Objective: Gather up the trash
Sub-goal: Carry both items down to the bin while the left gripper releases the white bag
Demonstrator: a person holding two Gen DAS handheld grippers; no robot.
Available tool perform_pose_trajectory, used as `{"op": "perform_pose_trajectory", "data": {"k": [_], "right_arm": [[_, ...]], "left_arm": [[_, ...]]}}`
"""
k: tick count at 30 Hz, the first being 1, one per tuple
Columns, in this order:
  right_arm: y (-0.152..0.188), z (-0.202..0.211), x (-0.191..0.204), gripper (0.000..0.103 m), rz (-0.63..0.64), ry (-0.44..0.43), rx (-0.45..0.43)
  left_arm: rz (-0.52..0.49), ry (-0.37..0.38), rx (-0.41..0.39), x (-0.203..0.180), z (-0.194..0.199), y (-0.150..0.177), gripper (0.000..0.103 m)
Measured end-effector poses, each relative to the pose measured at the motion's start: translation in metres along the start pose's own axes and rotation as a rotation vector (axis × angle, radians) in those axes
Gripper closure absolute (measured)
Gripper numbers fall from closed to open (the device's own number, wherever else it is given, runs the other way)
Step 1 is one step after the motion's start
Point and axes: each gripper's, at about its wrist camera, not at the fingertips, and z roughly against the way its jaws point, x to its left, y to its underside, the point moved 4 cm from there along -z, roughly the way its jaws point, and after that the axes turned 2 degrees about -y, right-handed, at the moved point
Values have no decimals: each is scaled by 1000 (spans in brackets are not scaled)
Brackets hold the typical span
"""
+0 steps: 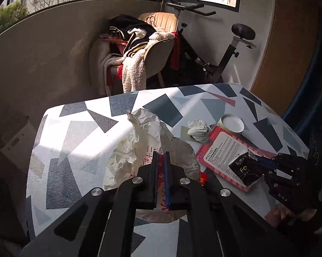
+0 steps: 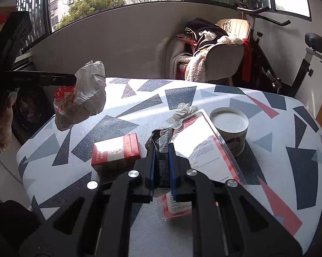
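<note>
Nearest, right hand-held gripper (image 2: 162, 150) clenched on a black wrapper (image 2: 161, 141) above the red-edged package (image 2: 205, 150); left hand-held gripper (image 1: 161, 156) clamped on a crumpled paper bag (image 1: 143, 141), lifted off the counter (image 2: 122, 115); beyond, red box (image 2: 116, 151), paper ball (image 2: 185, 109), cup (image 2: 230, 126).

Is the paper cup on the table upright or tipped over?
Upright: the paper cup stands on its base with its round white lid facing up, beside the red blister pack.
</note>
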Motion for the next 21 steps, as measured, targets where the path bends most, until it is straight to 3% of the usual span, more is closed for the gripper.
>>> {"op": "perform_pose_trajectory", "data": {"k": [11, 21], "right_arm": [[30, 73, 35, 88, 3, -37, 29], [66, 121, 57, 88, -12, -54, 49]], "left_arm": [[-25, 53, -7, -59, 73, 89, 98], [-93, 104, 77, -115, 102, 187, 97]]}}
